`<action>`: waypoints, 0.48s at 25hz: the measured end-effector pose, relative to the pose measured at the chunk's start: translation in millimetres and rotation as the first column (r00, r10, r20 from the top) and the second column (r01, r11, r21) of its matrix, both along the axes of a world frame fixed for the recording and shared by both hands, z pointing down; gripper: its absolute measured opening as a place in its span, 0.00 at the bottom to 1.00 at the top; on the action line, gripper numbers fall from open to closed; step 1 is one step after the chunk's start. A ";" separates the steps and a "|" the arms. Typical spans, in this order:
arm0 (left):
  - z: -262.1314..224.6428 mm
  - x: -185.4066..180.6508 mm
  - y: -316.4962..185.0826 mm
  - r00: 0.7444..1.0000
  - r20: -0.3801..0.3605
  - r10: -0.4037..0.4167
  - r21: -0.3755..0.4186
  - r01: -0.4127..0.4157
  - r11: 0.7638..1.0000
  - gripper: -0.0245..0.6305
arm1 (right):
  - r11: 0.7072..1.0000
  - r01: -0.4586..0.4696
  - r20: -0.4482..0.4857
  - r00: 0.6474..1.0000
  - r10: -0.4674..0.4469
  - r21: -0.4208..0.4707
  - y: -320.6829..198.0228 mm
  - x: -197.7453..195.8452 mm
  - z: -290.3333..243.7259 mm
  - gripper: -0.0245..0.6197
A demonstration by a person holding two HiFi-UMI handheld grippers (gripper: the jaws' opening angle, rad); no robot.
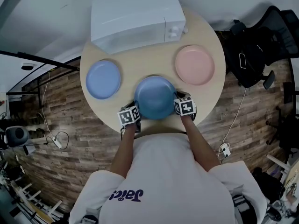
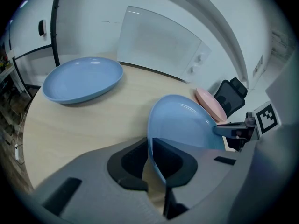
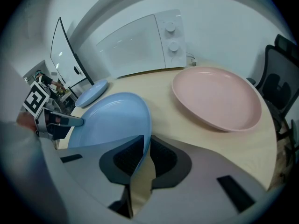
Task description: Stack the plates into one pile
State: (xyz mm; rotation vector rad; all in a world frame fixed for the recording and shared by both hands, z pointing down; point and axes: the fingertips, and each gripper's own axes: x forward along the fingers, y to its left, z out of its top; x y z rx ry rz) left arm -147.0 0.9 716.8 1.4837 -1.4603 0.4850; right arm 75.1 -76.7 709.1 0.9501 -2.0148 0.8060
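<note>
Near field: two forearms are reaching forward out of white sleeves, converging on the near rim of the round table (image 1: 145, 63). Both grippers are angling down toward the tabletop.

Left gripper (image 1: 137, 115): jaws are pinching the left rim of the darker blue plate (image 1: 155, 97), with the rim running between the pads in the left gripper view (image 2: 152, 164).
Right gripper (image 1: 178, 107): jaws are pinching the opposite, right rim of the same plate, confirmed in the right gripper view (image 3: 142, 158).
The plate is sitting centrally, close to the near table edge, spanning the two grippers. Cannot tell whether it is resting on the wood or just clear of it.

Count: three plates, one microwave.
- darker blue plate, gripped, near centre
- light blue plate (image 1: 103, 79), lying flat near the left rim, apart from the gripped plate
- pink plate (image 1: 195, 64), lying flat near the right rim, apart from the gripped plate

Room: bare tabletop is showing between the three plates, mid-table. The white microwave (image 1: 138, 15) is occupying the far side, behind both outer plates. A black office chair (image 1: 261, 45) is standing off the table's right side on the wood floor.
</note>
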 end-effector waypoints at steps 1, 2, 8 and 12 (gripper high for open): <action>-0.6 -0.5 0.4 1.000 -0.006 -0.007 -0.004 0.007 1.000 0.10 | 1.000 -0.006 0.003 1.000 0.006 -0.007 -0.4 -0.6 -0.2 0.12; -1.5 -0.9 0.6 1.000 -0.014 -0.016 -0.007 0.016 1.000 0.10 | 1.000 -0.013 0.008 1.000 0.013 -0.014 -1.3 -1.3 -0.6 0.12; -17.3 -5.9 -7.7 0.998 -0.032 -0.058 0.001 0.058 0.998 0.10 | 1.000 -0.012 0.018 1.000 0.012 0.006 -14.3 -6.9 -12.2 0.12; -31.0 -5.1 -20.3 0.986 -0.119 -0.116 -0.014 0.115 0.993 0.09 | 0.999 -0.035 0.035 0.999 0.034 0.030 -31.8 -6.2 -26.4 0.12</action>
